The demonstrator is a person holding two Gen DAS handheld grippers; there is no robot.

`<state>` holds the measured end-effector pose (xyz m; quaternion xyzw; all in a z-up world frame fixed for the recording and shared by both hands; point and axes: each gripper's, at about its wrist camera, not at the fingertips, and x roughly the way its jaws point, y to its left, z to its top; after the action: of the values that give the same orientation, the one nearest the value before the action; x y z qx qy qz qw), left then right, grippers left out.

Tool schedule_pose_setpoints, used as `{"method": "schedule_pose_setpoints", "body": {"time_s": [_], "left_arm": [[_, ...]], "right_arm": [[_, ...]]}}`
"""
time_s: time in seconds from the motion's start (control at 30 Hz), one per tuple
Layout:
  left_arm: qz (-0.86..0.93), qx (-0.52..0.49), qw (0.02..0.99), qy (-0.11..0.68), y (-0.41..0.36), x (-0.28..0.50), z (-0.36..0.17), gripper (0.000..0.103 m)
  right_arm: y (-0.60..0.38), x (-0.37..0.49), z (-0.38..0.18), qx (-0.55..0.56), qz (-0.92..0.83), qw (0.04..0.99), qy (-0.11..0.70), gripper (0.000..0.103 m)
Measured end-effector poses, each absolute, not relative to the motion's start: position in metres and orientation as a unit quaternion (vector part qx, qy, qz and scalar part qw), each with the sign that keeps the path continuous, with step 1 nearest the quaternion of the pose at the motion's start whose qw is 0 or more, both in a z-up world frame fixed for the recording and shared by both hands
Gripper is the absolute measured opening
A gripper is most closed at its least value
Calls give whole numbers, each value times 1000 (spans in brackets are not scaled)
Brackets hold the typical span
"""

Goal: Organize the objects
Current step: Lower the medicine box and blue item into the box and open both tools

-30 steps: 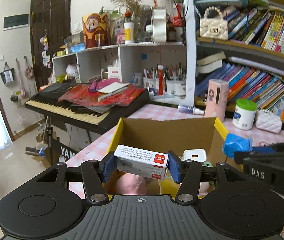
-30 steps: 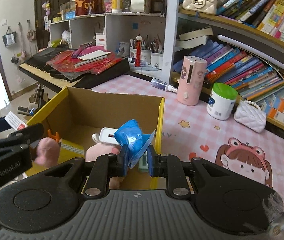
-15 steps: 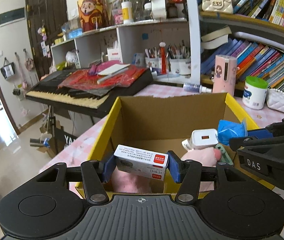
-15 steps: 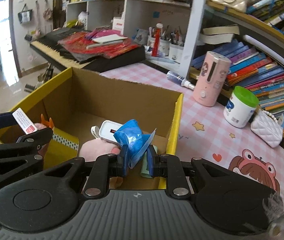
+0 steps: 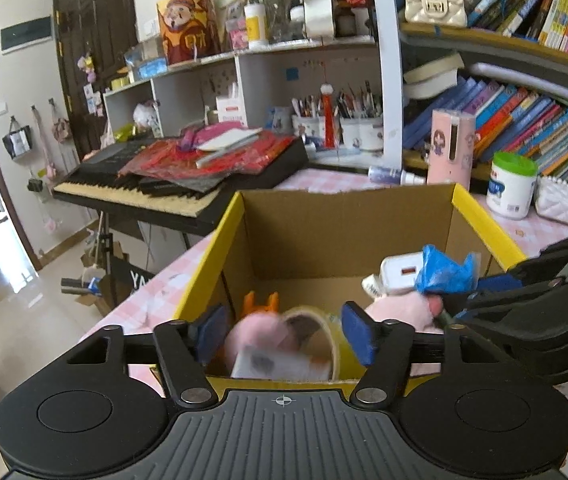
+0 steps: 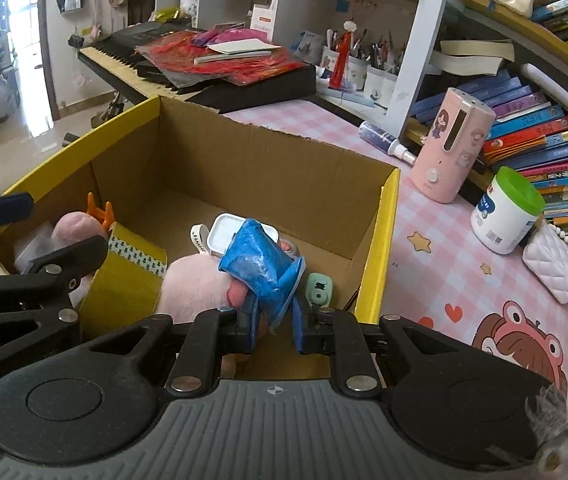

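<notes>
The small white box (image 5: 279, 364) appears blurred and tilted, lying low inside the open cardboard box (image 5: 348, 236) against a pink plush toy (image 5: 259, 330) and a yellow tape roll (image 5: 324, 330). The crumpled blue packet (image 6: 261, 266) sits above the box interior, over a white charger (image 6: 223, 236).

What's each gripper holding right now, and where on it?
Right gripper: shut on the blue packet, pinched at its flat lower edge. Left gripper: jaws just opened, holding nothing; the small white box lies blurred below, in the cardboard box.

Pink tbl (image 6: 436, 280): box (image 6: 267, 160), jar (image 6: 504, 212), purse (image 6: 552, 268).
</notes>
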<state>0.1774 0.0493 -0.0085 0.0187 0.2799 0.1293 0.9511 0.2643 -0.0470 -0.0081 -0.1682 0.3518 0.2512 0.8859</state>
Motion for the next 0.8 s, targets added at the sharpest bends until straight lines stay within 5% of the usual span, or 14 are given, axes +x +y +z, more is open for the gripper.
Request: {"method": "schedule_pose_setpoints", "body": {"time_s": [0.2,0.33,0.6,0.8], "left_arm": [[129,12,957,260,50,170,1,73],[135,4,957,256,53,165,5,76],[139,-11,960,241,58,152,15,82],[151,-25,961,229,63,137,23,92]], "right_arm": [[-45,265,-9,-166,255,882,359,16],[-46,263,-6,-156,256,884,360,32],[-52,249,1,-139,244,892,354,38],[-59,233,11,-131,224,904,339,56]]}}
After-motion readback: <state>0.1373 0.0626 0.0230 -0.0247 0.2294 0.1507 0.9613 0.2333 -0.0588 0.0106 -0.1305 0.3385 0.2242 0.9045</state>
